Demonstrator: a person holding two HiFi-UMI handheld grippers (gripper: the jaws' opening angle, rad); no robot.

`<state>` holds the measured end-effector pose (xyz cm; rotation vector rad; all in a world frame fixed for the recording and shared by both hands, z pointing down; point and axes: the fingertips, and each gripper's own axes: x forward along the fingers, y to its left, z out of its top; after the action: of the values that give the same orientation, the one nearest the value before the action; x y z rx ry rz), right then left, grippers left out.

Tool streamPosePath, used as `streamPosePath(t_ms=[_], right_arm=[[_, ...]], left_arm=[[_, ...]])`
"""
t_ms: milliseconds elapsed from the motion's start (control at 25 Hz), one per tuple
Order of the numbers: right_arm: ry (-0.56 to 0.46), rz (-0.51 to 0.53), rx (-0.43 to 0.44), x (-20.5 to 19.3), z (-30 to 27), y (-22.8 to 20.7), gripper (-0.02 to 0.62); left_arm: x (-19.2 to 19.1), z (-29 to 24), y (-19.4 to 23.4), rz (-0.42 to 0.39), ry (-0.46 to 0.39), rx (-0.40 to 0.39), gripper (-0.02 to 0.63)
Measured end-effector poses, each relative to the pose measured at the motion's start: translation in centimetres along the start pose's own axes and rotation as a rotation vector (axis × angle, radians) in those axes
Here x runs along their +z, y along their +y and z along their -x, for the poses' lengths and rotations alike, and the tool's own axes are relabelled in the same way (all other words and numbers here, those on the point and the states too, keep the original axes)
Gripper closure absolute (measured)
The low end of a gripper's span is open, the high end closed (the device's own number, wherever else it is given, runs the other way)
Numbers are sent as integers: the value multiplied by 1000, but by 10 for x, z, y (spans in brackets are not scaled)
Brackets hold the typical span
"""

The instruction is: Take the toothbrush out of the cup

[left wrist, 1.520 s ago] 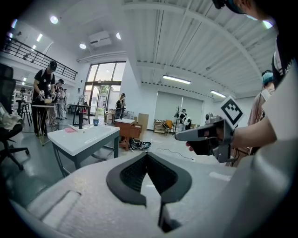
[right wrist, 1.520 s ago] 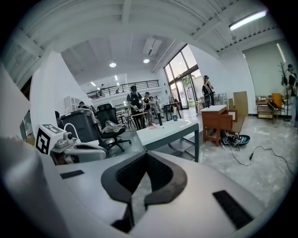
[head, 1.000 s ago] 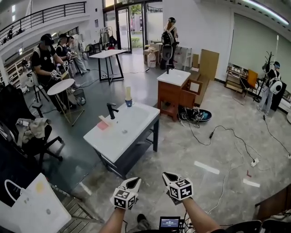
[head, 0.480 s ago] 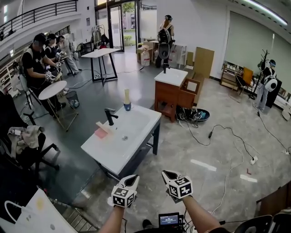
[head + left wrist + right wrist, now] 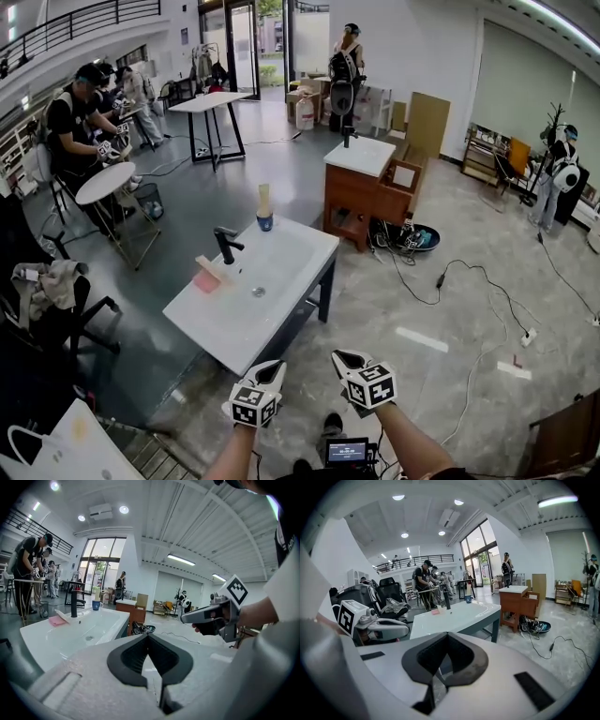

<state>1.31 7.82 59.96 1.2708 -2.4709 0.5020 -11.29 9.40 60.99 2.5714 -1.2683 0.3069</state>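
Observation:
A small blue cup (image 5: pixel 265 222) stands at the far corner of the white sink table (image 5: pixel 281 298), with a pale toothbrush (image 5: pixel 264 197) upright in it. Both grippers are well short of the table's near edge, far from the cup. My left gripper (image 5: pixel 275 369) is shut with nothing in it, and my right gripper (image 5: pixel 341 357) beside it is also shut and empty. In the left gripper view the cup (image 5: pixel 96 604) is small beyond the closed jaw tips (image 5: pixel 148 637). The right gripper view has the cup (image 5: pixel 468 599) far behind its closed tips (image 5: pixel 447 635).
On the sink table stand a black faucet (image 5: pixel 225 246) and a pink pad (image 5: pixel 206 280). A wooden vanity (image 5: pixel 361 183) stands behind, cables (image 5: pixel 469 281) trail over the floor at right, and a chair with clothes (image 5: pixel 47 291) and seated people (image 5: pixel 80 112) are at left.
The sink table has drawn nearer and lower in the head view as both grippers were carried forward toward it. Both stay shut and side by side.

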Motion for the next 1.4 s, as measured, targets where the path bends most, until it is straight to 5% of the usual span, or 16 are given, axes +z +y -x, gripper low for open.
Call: streamPosePath(t_ms=[800,1400], right_arm=[[-11,62,134,102,-122,-133,586],[18,56,143,134,-220,-187,586]], left_arm=[[94,-156,87,5,-45,152,595],[112,-248,172,36,-47,159,595]])
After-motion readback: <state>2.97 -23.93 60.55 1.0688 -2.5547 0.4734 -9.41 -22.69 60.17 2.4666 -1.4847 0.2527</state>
